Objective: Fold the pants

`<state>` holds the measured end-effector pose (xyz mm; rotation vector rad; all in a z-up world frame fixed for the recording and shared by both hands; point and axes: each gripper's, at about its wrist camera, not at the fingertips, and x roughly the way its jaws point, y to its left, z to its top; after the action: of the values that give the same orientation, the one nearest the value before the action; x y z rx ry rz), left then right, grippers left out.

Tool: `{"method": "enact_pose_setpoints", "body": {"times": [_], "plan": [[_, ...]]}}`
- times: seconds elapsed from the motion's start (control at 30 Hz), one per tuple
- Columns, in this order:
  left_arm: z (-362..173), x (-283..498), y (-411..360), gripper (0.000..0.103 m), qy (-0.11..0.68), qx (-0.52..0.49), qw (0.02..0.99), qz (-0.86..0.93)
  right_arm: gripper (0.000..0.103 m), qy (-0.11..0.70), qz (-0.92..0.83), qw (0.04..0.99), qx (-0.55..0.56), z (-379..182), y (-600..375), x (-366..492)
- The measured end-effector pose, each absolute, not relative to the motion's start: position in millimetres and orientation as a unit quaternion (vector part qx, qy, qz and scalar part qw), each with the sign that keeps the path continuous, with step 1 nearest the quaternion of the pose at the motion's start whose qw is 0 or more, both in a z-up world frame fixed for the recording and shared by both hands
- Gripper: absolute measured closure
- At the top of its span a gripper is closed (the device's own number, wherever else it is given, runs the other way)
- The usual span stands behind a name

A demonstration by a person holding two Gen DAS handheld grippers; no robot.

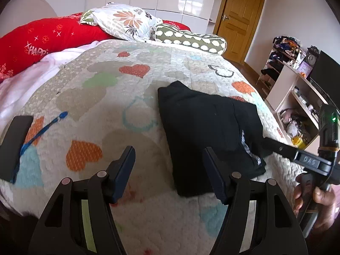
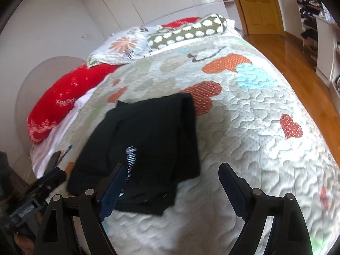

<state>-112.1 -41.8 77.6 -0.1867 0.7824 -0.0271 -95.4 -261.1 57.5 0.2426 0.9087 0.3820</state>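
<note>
Left gripper (image 1: 169, 170): we carry it with jaws apart and empty, low by the bundle's near corner.
Right gripper (image 2: 171, 188): we see its jaws spreading with nothing pinched, one finger at the pants' near hem.
Pants (image 2: 146, 140): a compact black bundle on the quilt (image 2: 255, 127), near the bed's edge; we judge the folding nearly finished.
Pillows (image 1: 125, 21): well beyond.

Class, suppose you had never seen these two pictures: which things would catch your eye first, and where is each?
First, the black pants, folded into a compact bundle on the heart-patterned quilt near the bed's front edge. Next, the bright red pillow at the head of the bed, left of the floral pillow. Both grippers, left and right, hover open, holding nothing.
</note>
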Motion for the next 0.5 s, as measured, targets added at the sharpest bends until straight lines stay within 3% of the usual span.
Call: {"method": "enact_pose_setpoints", "body": {"times": [0.23, 0.33, 0.5], "plan": [[73, -85, -28, 0.037, 0.407, -0.118, 0.905, -0.042, 0.013, 0.439, 0.233, 0.858, 0.131, 46, -252, -77], [67, -73, -23, 0.026, 0.416, -0.143, 0.896, -0.068, 0.01, 0.44, 0.25, 0.854, 0.122, 41, -246, -72], [55, -58, -21, 0.026, 0.419, -0.165, 0.889, -0.086, 0.008, 0.436, 0.274, 0.849, 0.119, 37, -242, -65]]}}
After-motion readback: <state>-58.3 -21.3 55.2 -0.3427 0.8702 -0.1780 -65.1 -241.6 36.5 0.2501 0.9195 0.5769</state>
